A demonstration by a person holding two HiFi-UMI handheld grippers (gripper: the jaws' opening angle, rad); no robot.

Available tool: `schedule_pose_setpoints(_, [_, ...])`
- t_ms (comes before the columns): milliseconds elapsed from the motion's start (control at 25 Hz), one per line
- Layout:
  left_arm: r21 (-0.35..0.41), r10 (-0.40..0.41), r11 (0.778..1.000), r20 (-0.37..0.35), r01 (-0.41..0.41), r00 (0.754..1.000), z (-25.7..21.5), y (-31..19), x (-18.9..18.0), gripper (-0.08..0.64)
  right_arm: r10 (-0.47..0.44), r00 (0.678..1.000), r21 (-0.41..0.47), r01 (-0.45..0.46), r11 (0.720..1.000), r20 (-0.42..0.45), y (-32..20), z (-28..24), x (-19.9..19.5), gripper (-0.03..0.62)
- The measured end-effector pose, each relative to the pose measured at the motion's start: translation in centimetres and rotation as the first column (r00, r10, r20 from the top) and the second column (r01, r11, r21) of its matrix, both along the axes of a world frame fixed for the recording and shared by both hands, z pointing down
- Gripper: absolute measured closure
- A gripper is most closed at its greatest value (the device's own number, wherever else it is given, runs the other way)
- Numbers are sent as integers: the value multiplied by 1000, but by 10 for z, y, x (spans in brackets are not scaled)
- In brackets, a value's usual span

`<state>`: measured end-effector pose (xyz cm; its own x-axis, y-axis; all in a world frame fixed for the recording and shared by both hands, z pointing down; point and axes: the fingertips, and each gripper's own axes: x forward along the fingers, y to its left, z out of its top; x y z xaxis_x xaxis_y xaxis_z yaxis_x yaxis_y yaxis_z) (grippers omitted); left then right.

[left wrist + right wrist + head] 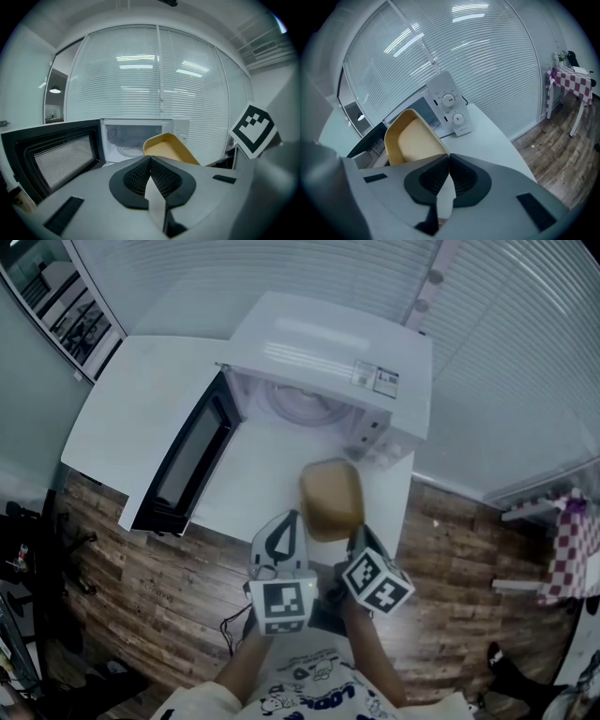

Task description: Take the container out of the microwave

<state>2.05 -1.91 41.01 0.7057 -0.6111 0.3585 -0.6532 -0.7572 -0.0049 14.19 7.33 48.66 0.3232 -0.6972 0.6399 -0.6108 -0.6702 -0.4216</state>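
The white microwave (328, 348) stands on the white table (131, 399) with its door (187, 460) swung open to the left and its glass turntable (302, 401) bare. A tan, empty container (331, 499) is out in front of it, over the table's near edge and tilted. My right gripper (356, 532) is shut on its near right rim. In the right gripper view the container (412, 138) runs up to the jaw tips of my right gripper (449, 155). My left gripper (291, 517) is just left of the container, jaws together with nothing between them (150, 158).
The microwave's control panel with two dials (452, 110) faces the right gripper view. The open door (51, 157) juts toward me on the left. Wooden floor (169, 587) lies below the table edge. A small table with a checked cloth (574, 545) stands at the far right.
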Motion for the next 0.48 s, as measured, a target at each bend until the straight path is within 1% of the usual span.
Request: schedule_pose_setpoints(480, [1, -7, 1000, -1, 7, 1000, 1, -1, -2, 517, 0, 1000, -3, 0, 1000, 4, 0, 2, -1, 571])
